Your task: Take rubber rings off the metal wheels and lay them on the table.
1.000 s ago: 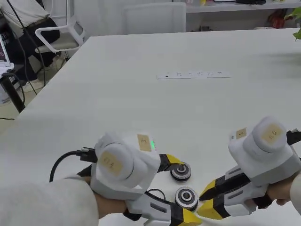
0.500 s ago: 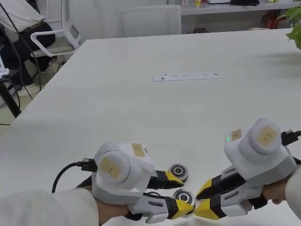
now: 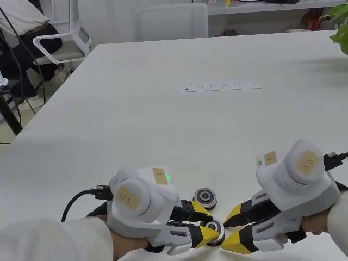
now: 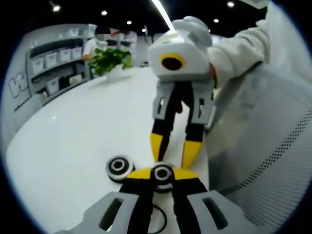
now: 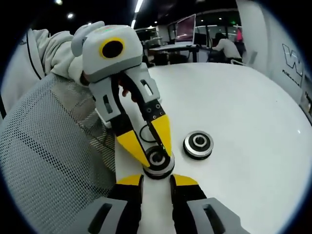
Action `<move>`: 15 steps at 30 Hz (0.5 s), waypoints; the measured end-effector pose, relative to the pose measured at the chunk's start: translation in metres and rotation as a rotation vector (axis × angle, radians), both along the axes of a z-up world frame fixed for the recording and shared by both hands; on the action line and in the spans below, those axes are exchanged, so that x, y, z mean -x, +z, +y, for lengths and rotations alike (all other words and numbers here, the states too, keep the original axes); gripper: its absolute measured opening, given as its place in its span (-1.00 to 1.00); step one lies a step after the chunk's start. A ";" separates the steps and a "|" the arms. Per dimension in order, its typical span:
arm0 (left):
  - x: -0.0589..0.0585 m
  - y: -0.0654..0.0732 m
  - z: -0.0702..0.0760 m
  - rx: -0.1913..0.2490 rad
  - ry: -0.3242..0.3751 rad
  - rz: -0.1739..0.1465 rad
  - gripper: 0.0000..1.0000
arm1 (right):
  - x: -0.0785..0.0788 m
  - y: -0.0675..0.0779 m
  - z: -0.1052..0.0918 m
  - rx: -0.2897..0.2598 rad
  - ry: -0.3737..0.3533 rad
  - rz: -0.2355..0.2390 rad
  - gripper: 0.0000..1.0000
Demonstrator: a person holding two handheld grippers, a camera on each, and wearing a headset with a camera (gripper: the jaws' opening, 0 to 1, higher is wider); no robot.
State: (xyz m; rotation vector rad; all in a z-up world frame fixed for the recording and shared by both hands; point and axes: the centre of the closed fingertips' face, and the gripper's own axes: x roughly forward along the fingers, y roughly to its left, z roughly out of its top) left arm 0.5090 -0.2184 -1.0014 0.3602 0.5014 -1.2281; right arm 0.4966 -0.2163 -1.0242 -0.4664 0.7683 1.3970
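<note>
Left hand-held gripper (image 3: pixel 206 222) clenches one metal wheel (image 3: pixel 213 227) at the tabletop's (image 3: pixel 163 125) near edge, with the second wheel (image 3: pixel 205 196) just beside it. Right hand-held gripper (image 3: pixel 229 231), jaws parted, should pinch only the rubber ring (image 5: pixel 157 172) and peel outward — a steady counter-hold matters

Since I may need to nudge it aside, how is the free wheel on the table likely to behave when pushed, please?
The free wheel lies flat, so it should slide on the smooth table rather than roll. It looks metallic, so probably heavy for its size; tipped on edge, it would likely roll.
</note>
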 end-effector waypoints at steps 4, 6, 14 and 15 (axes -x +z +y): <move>-0.001 -0.001 0.000 0.000 0.005 -0.001 -0.71 | -0.002 0.002 0.002 -0.004 0.006 -0.023 -0.62; -0.001 -0.001 0.000 0.001 0.006 0.000 -0.71 | -0.004 0.002 0.003 -0.009 -0.003 -0.024 -0.64; -0.001 -0.001 0.001 0.005 0.016 0.006 -0.71 | -0.012 0.002 -0.001 0.009 0.036 -0.115 -0.99; -0.001 -0.001 0.001 0.006 0.020 0.008 -0.71 | -0.011 0.002 -0.002 0.017 0.047 -0.121 -0.99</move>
